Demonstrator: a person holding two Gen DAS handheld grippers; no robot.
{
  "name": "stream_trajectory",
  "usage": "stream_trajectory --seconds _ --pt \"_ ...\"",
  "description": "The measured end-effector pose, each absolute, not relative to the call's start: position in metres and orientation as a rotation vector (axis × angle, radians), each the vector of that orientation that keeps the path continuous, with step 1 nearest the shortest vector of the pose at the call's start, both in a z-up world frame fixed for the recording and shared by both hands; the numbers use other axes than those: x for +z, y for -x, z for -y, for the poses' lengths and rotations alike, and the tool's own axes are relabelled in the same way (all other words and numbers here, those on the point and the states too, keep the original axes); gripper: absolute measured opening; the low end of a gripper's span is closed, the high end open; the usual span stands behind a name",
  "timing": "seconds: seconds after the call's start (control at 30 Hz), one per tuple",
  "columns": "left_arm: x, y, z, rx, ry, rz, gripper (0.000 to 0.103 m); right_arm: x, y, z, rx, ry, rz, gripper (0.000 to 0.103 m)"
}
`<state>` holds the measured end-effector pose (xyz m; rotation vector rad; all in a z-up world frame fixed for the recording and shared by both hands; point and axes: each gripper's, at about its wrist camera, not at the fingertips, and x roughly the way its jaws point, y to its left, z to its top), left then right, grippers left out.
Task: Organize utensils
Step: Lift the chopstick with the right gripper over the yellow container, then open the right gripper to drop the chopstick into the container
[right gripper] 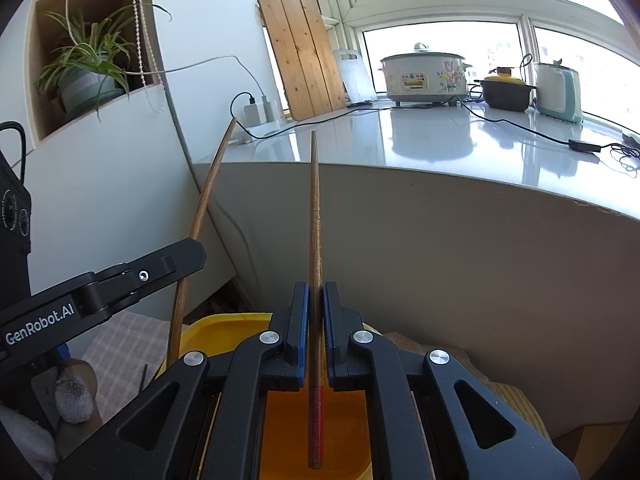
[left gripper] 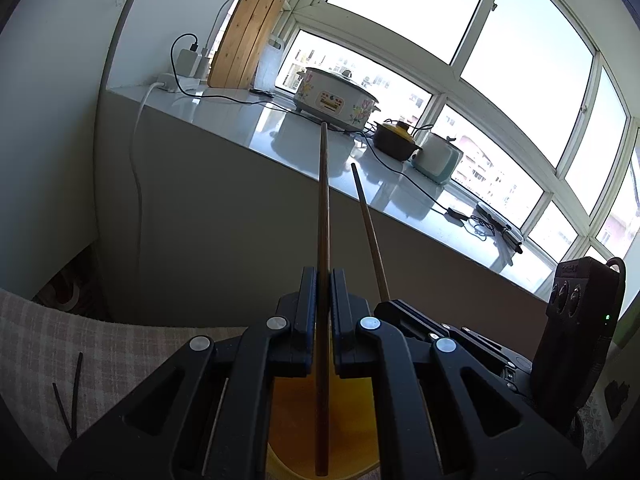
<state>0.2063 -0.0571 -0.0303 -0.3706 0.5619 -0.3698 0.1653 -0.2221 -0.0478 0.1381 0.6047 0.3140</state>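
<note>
Both jaws pinch one chopstick (left gripper: 323, 220) (right gripper: 315, 224) each above a yellow container's rim (right gripper: 224, 320), counter edge (right gripper: 400, 168) ahead.

Open air ahead of both grippers up to the grey counter front (right gripper: 460, 248). Each gripper's chopstick projects forward: left chopstick (left gripper: 323, 216), right chopstick (right gripper: 315, 216). Left gripper (right gripper: 192, 256) sits just beside the right gripper (right gripper: 316, 320), crowding that side. Yellow container (right gripper: 216, 328) lies directly below. Countertop beyond carries floral slow cooker (right gripper: 426, 76), dark clay pot (right gripper: 506, 94), kettle (right gripper: 558, 92) and trailing black cables (right gripper: 512, 126).
</note>
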Motion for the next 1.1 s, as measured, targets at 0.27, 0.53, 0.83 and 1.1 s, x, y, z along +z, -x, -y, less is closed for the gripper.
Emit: stream_trajectory --seconds 0.27,0.53,0.83,1.1 --pt "-0.027 -0.181 0.052 -0.393 0.331 -0.554 0.004 -0.042 -0.146 0.218 0.306 -0.108 -0.643 0.006" --pt "-0.022 -0.159 0.055 -0.398 0.241 -0.538 0.004 -0.039 -0.130 0.217 0.304 -0.093 -0.667 0.006" --pt "-0.019 -0.132 0.038 -0.408 0.251 -0.522 0.006 -0.034 -0.108 0.220 0.307 -0.119 -0.662 0.006" --pt "-0.028 -0.102 0.007 -0.348 0.236 -0.541 0.024 -0.029 -0.078 0.211 0.334 -0.110 -0.651 0.012"
